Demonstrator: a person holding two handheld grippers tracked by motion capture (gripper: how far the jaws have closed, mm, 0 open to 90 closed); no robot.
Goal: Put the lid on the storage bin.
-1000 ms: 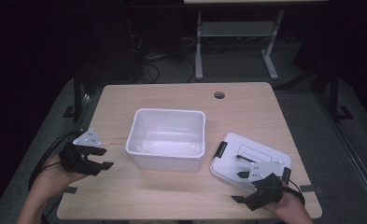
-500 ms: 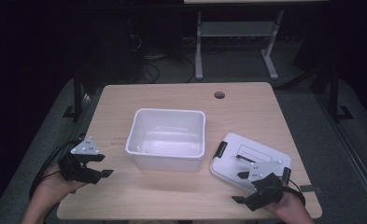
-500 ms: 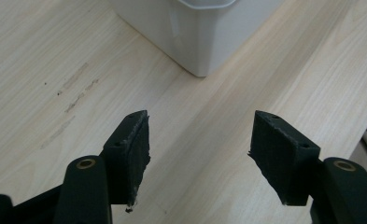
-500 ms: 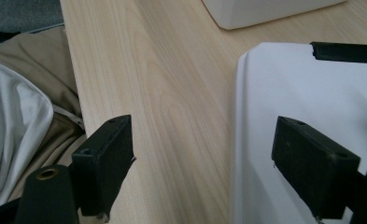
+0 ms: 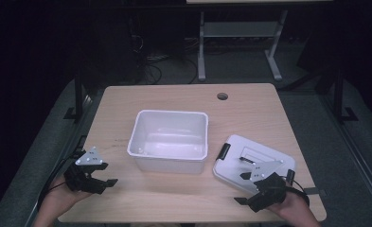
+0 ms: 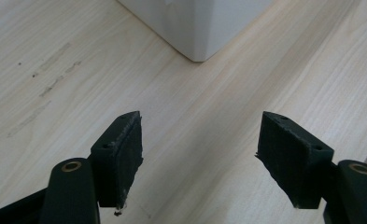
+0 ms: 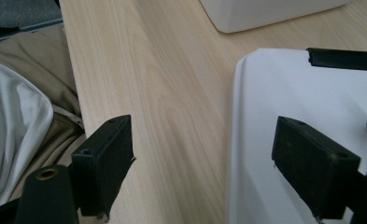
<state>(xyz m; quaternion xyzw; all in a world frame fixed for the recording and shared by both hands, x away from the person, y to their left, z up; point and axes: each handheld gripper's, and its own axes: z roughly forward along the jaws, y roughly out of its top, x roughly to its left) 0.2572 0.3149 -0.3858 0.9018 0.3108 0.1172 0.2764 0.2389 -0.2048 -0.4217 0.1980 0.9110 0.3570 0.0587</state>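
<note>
While both grippers, left (image 5: 109, 181) and right (image 5: 241, 201), gape empty, your lid (image 5: 252, 161) lies near right of the tub (image 5: 170, 141); it's probably light, stiff, slippery plastic, so pinch its near-left rim.

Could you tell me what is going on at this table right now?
A person holds a hand-held gripper in each hand at a wooden table. An empty white bin stands in the middle, its lid flat beside it. The left hand-held gripper hangs empty near the bin's corner, its jaws having just been opening. The right hand-held gripper is open at the lid's edge, not gripping it.
</note>
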